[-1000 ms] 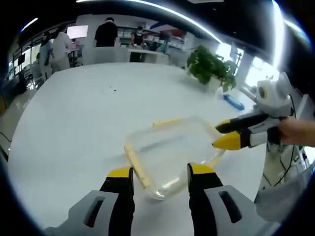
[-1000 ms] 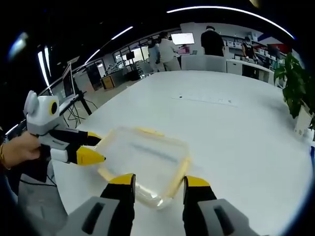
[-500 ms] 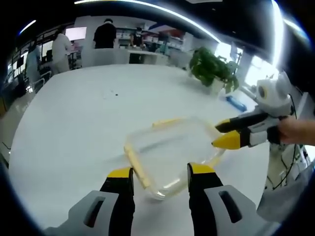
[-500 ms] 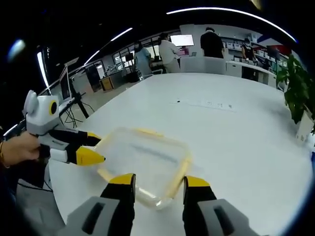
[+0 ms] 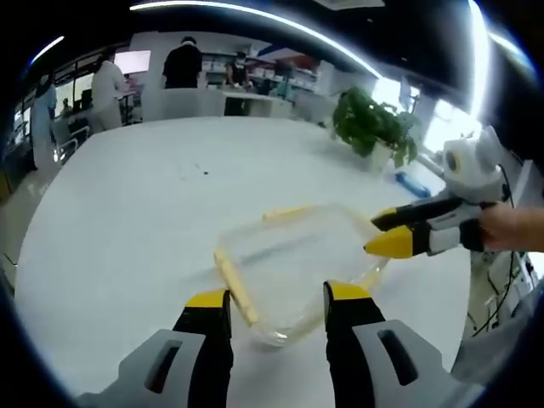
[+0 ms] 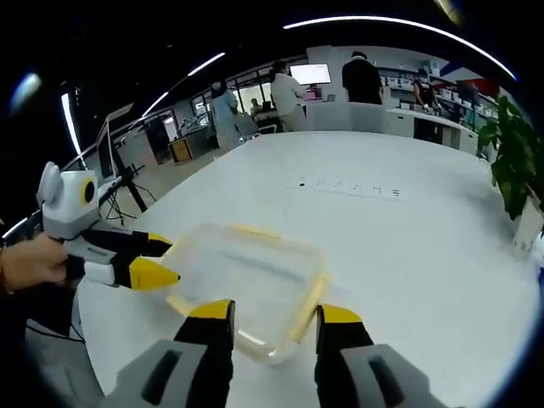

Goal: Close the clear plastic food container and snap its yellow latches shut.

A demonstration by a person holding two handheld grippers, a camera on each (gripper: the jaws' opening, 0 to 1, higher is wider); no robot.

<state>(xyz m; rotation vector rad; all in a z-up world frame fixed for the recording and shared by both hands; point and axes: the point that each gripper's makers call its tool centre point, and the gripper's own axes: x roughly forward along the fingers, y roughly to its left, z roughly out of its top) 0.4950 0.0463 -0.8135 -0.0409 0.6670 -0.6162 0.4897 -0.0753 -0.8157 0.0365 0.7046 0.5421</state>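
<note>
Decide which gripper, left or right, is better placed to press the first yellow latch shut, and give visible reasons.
Probably left. In the left gripper view, the left gripper, open, has a yellow latch of the container just beyond its jaws. The right gripper sits at the far edge.

Open-plan office or lab, long white table [image 5: 127,221], wall screen [image 6: 310,74], desks, standing people [image 5: 183,64], potted plant [image 5: 374,127]

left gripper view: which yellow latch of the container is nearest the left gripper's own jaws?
The latch along the clear container's left edge, ending just above the left gripper. The other latch lies on the far edge.
</note>
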